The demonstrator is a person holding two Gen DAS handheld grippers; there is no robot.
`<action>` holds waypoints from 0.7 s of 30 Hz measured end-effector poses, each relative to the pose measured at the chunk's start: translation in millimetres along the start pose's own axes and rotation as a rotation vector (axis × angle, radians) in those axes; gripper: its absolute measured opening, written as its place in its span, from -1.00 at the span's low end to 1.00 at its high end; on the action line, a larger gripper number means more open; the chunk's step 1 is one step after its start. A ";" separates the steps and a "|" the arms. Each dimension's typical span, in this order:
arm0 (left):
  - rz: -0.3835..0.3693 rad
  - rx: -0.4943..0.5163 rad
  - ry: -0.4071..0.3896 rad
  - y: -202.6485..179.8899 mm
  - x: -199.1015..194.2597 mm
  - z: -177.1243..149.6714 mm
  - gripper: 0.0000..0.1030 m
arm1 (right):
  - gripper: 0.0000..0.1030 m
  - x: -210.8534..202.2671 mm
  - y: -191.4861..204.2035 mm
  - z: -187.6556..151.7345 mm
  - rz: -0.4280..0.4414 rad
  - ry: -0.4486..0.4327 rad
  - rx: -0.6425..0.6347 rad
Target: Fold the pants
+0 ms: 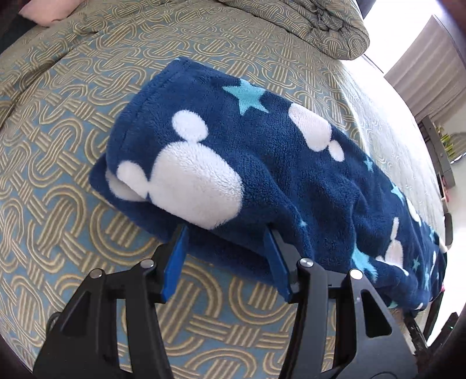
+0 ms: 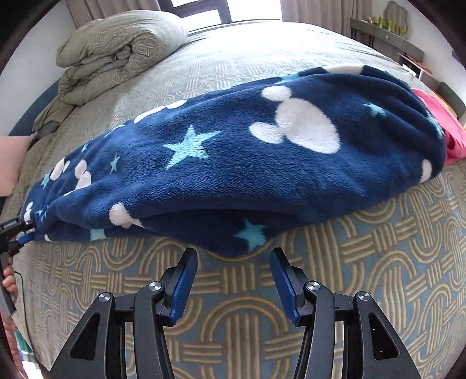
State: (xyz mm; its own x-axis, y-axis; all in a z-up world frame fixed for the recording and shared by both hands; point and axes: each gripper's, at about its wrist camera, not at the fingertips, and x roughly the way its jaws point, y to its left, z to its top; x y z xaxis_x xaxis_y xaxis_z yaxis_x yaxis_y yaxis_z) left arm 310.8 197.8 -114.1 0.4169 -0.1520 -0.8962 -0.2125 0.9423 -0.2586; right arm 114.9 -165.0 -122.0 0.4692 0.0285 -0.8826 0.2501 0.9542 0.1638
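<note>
The pants [image 1: 262,163] are navy fleece with white mouse-head shapes and light blue stars. They lie folded in a long band across the patterned bedspread [image 1: 58,151]. My left gripper [image 1: 226,233] is open at their near edge; the lower layer of fleece lies between its blue pads [image 1: 174,262] and the upper fold overhangs the tips. In the right wrist view the pants [image 2: 233,163] stretch from left to right. My right gripper [image 2: 233,253] is open just short of their near edge, nothing between its fingers. The left gripper [image 2: 13,233] shows at the pants' far left end.
A folded quilt [image 2: 116,46] sits at the back left of the bed, also seen as the quilt [image 1: 305,23] in the left wrist view. A pink garment [image 2: 445,128] lies behind the pants' right end. A person's hand [image 2: 8,284] is at the left edge. A shelf [image 2: 384,32] stands beyond the bed.
</note>
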 end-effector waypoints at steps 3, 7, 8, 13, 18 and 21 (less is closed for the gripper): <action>0.009 0.007 -0.008 3.2 -8.9 -6.9 0.07 | -0.01 11.8 7.0 11.2 -0.048 -0.026 0.028; 0.030 0.029 -0.036 8.0 -23.6 -15.0 0.07 | -0.92 -4.1 0.8 20.1 0.029 -0.057 0.120; 0.030 0.031 -0.045 9.9 -27.4 -16.7 0.07 | -0.93 -14.7 1.3 20.1 0.032 -0.075 0.106; 0.053 0.040 -0.076 19.8 -31.5 -24.2 0.07 | -0.94 -59.0 -5.3 5.5 -0.022 -0.084 0.013; 0.040 0.001 -0.049 30.9 -21.9 -29.5 0.07 | -0.97 -32.1 -23.9 2.3 -0.091 0.049 0.069; 0.036 -0.007 -0.042 35.1 -20.3 -30.2 0.07 | -0.93 -26.6 -32.8 -1.8 0.019 0.077 0.112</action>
State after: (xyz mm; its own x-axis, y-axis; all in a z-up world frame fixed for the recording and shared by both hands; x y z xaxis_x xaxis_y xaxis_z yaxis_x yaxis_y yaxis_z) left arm 268.2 224.9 -115.9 0.4456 -0.1052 -0.8890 -0.2346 0.9447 -0.2294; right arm 92.7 -196.5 -104.7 0.4091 0.0728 -0.9096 0.3374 0.9141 0.2249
